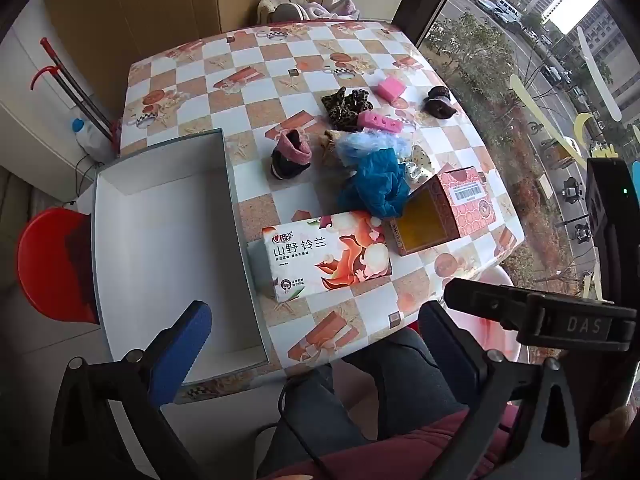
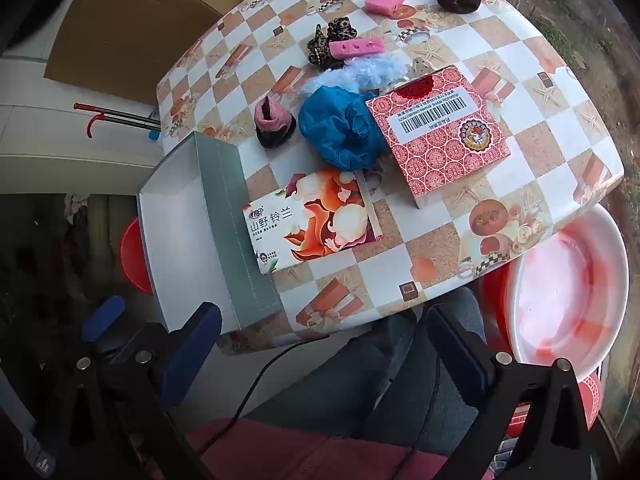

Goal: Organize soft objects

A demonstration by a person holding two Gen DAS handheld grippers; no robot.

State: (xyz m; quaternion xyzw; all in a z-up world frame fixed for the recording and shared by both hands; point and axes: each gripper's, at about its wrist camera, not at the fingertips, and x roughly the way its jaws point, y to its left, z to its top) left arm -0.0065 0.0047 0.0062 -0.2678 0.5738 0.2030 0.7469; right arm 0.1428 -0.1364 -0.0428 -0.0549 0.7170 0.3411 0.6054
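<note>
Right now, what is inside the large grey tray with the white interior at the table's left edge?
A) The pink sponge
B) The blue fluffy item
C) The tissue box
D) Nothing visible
D: the grey tray shows only a bare white floor, while the soft items, such as the blue fluffy item and pink sponge, lie on the table beside it.

A checked tan-and-white pattern is shown on the tablecloth (image 1: pixel 256 76); the sponge (image 1: pixel 390 89) is pink, the crumpled bag (image 1: pixel 374 184) blue, the scrunchie (image 1: pixel 344 109) leopard-spotted, the open tray (image 1: pixel 168 240) white inside, grey outside
</note>
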